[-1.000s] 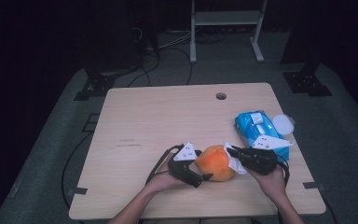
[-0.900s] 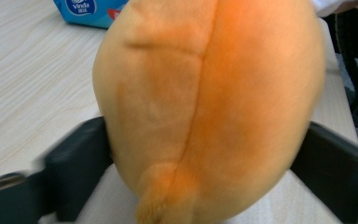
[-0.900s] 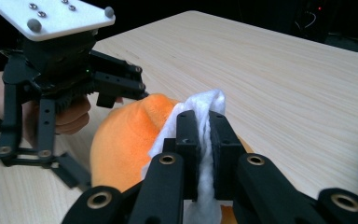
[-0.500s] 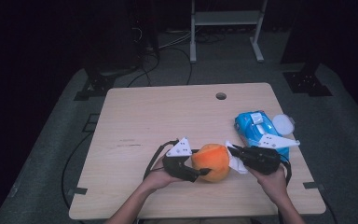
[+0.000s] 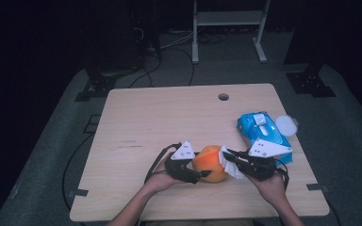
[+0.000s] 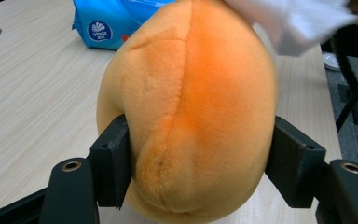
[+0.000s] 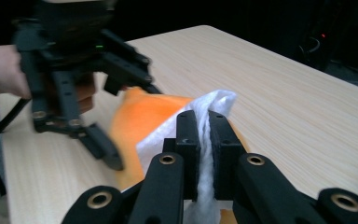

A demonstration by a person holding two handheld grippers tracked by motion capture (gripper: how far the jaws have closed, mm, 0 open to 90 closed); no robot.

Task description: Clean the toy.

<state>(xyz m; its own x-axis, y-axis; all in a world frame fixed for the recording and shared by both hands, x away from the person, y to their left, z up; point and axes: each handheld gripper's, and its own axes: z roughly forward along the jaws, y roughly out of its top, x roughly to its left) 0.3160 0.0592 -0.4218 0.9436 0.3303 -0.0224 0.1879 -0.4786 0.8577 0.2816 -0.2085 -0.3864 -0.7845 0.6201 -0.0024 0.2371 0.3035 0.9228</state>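
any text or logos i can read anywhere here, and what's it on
"Vinda" on the round dark blue logo of the blue wipes pack, in the left gripper view; small, so the reading is not certain.
The print on top of that pack in the high view is too small to read.
No text on the orange plush, the white wipe, the table or the white lid.
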